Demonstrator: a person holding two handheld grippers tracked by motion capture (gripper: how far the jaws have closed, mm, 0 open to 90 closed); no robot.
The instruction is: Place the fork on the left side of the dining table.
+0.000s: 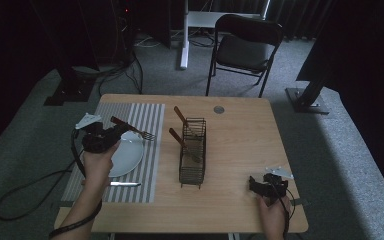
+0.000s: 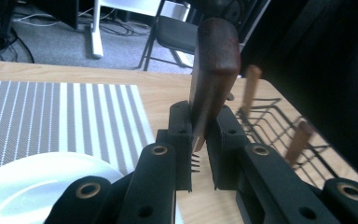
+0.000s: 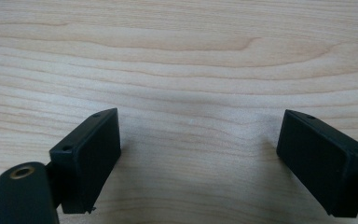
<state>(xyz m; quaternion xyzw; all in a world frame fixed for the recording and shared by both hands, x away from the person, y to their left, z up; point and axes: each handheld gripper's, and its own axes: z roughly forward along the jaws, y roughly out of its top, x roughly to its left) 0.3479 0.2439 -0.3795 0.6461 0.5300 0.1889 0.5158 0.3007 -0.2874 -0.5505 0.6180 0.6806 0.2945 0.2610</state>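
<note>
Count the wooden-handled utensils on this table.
3. One fork is clamped in the left hand-held gripper above the plate; two wooden handles stand in the wire basket. More may be hidden.

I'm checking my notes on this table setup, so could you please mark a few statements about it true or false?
1. The left claw grips a fork. True.
2. The right claw holds a knife. False: it is open over bare table.
3. The rack holds wooden-handled cutlery. True.
4. The plate sits on the bare wood. False: it lies on the striped mat.
</note>
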